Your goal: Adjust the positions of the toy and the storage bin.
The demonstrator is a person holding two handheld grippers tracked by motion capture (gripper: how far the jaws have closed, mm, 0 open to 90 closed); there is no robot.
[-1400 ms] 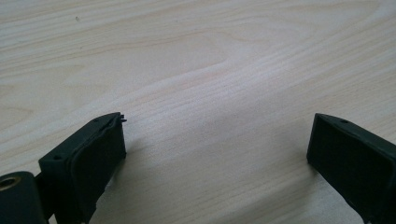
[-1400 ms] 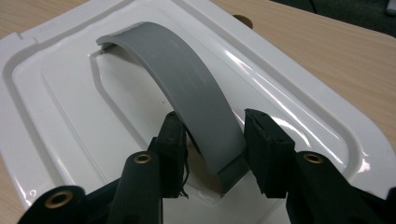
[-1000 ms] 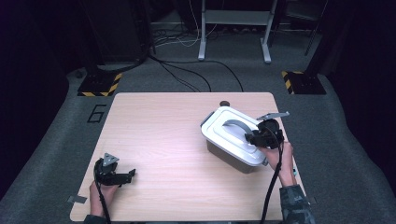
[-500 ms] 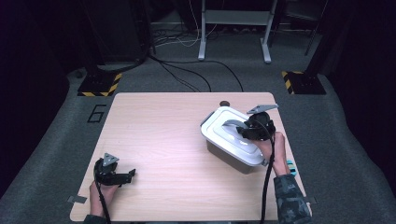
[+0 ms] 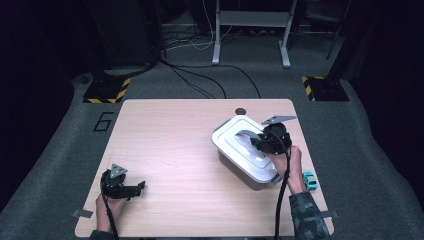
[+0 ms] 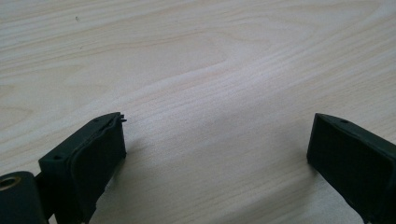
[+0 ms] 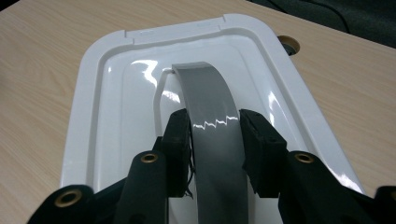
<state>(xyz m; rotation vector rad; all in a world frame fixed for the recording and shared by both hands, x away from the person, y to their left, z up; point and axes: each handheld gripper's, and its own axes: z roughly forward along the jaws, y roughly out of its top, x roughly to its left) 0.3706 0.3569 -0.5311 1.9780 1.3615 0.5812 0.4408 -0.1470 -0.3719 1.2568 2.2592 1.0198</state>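
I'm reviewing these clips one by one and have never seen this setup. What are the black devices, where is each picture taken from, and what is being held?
No robot here: a person at a wooden table holds a hand-operated claw in each hand. The high view looks down from above the person's side. The other two pictures come from small cameras riding on each claw, looking along its two black jaws.

The left claw rests low over bare table near the front left corner, jaws wide apart, holding nothing.

The right claw has its jaws pressed on either side of the grey handle arching over the white lid of a storage box on the table's right side. A small teal object lies by the right edge; I cannot tell what it is.
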